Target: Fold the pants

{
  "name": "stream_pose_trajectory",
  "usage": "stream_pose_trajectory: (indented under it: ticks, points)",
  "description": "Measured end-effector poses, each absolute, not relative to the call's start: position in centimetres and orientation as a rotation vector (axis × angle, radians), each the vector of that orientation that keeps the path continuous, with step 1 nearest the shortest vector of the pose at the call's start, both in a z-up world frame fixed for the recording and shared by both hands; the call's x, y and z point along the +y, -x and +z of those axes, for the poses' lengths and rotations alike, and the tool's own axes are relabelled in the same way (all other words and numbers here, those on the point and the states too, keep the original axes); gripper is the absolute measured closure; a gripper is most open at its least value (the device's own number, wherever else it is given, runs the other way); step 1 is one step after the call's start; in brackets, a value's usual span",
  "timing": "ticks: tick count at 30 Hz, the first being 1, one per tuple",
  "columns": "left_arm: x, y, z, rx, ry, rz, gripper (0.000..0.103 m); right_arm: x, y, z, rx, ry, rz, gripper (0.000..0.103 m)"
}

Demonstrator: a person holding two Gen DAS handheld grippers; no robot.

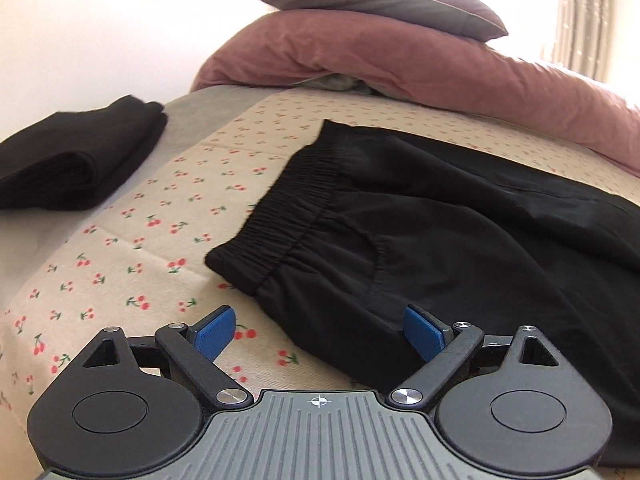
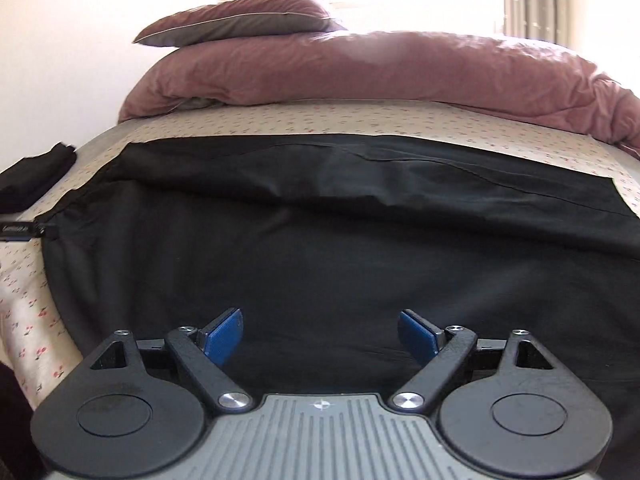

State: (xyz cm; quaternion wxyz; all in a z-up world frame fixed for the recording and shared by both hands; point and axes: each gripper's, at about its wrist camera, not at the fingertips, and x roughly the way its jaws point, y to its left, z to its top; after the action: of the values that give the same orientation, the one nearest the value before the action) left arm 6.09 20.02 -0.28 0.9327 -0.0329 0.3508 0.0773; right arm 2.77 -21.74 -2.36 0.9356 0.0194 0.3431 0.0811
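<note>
Black pants [image 1: 460, 216]: light, limp, likely slippery.
Grasp point: elastic waistband [image 1: 280, 204] corners.
Left gripper [image 1: 320, 334]: wide apart, empty.
Right gripper [image 2: 320, 336]: wide apart, empty.

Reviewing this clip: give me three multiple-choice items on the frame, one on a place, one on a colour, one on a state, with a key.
1. Where does the folded black garment lie relative to the pants?
A. on top of them
B. apart, to their left
C. under the pillow

2. What colour is the duvet behind the pants?
A. dusty pink
B. bright green
C. white

3. How do the left gripper and right gripper stand?
A. both open, holding nothing
B. both shut on the pants
C. left shut, right open

Key: B, bare cherry-print sheet lies between them; A, it shows pink in both views; A, a wide gap shows between each pair of blue pads.
</note>
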Motion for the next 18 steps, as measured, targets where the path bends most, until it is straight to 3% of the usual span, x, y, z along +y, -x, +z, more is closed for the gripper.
stream_pose_trajectory:
  ticks: [4,7,8,10,12,13,14,15,16,18]
  points:
    - [22.8,-6.5,-0.8,0.733,0.22,0.234,0.016,-17.9,-2.4,-3.1,0.704,0.04,0.34,0.018]
    - [23.9,-6.2,-0.7,0.698,0.288,0.278,0.047,-15.3,-1.8,-3.5,0.685,0.099,0.482,0.022]
    - [24.1,-6.1,-0.6,0.689,0.301,0.291,0.063,-14.5,-1.5,-3.7,0.674,0.123,0.52,0.026]
    - [24.6,-6.0,-0.7,0.685,0.36,0.283,0.072,-13.1,-0.8,-3.9,0.65,0.173,0.574,0.037]
    - [24.8,-6.2,-1.0,0.69,0.397,0.267,0.088,-11.8,-0.5,-4.1,0.639,0.219,0.625,0.058]
    - [24.7,-6.2,-0.9,0.693,0.387,0.272,0.089,-11.4,-0.5,-4.3,0.639,0.239,0.646,0.064]
    - [24.5,-6.1,-0.8,0.692,0.365,0.284,0.098,-11.1,-0.4,-4.4,0.635,0.252,0.653,0.076]
    - [24.3,-6.0,-0.6,0.691,0.34,0.293,0.097,-11.1,-0.3,-4.3,0.628,0.266,0.646,0.097]
    - [24.4,-5.8,-0.4,0.689,0.333,0.288,0.097,-10.8,-0.2,-4.3,0.624,0.289,0.627,0.102]
    - [24.7,-5.3,0.1,0.681,0.319,0.296,0.097,-10.8,-0.3,-3.9,0.63,0.281,0.623,0.102]
